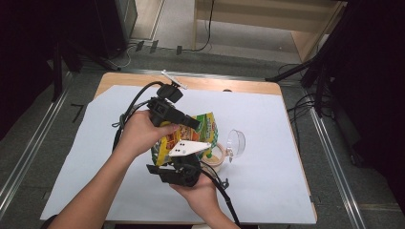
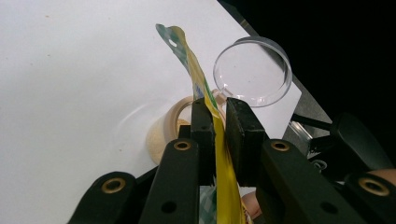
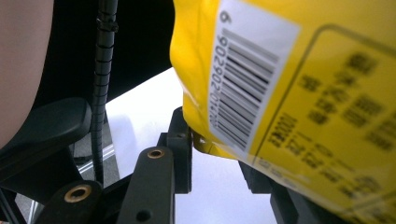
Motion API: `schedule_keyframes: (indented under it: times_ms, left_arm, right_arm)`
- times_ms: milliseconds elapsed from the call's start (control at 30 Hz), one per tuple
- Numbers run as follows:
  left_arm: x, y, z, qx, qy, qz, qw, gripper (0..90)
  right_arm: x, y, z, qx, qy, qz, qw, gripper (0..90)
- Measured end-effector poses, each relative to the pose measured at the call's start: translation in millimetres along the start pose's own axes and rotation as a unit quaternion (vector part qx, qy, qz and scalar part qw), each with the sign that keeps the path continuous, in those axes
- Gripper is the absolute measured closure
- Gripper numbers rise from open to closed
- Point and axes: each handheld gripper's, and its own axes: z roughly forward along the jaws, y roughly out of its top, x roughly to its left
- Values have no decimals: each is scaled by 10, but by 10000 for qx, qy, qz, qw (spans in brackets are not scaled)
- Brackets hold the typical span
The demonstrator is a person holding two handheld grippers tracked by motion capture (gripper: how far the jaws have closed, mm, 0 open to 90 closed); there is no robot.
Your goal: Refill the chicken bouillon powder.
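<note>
From the high view, you are holding the yellow snack bag (image 1: 191,136) up over the middle of the table (image 1: 267,191), between your two tools; your left tool (image 1: 193,122) is reaching in from nine o'clock and gripping the bag at its upper edge, while your right tool (image 1: 167,164) is coming up from six o'clock under the bag's lower end; a roll of tape (image 1: 217,157) is lying on the white sheet just at the bag's four o'clock, and a clear plastic cup (image 1: 235,143) is lying on its side just beyond it at three o'clock.

In the left gripper view, your left tool (image 2: 218,122) is clenching the bag (image 2: 196,79); the thin yellow and green film is running edge-on between the two black pads and they are pressing on it from both sides; the bag's top is sticking out past the pads toward twelve o'clock; the tape roll (image 2: 166,128) is sitting on the sheet behind the pads at ten o'clock and the clear cup (image 2: 254,70) at one o'clock, both apart from the bag.

In the right gripper view, your right tool (image 3: 217,154) is grasping the bag's (image 3: 299,93) lower corner; the barcode panel is looming close at one o'clock, blurred toward three o'clock; the white sheet is showing beneath.
</note>
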Motion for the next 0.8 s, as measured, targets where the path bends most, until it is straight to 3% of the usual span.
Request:
schedule_keyframes:
  times_ms: [800]
  left_arm:
    - [45, -16, 6, -60, -106, -72, 9999, 823]
  right_arm:
    - [-18, -8, 11, 61, -57, -79, 9999, 700]
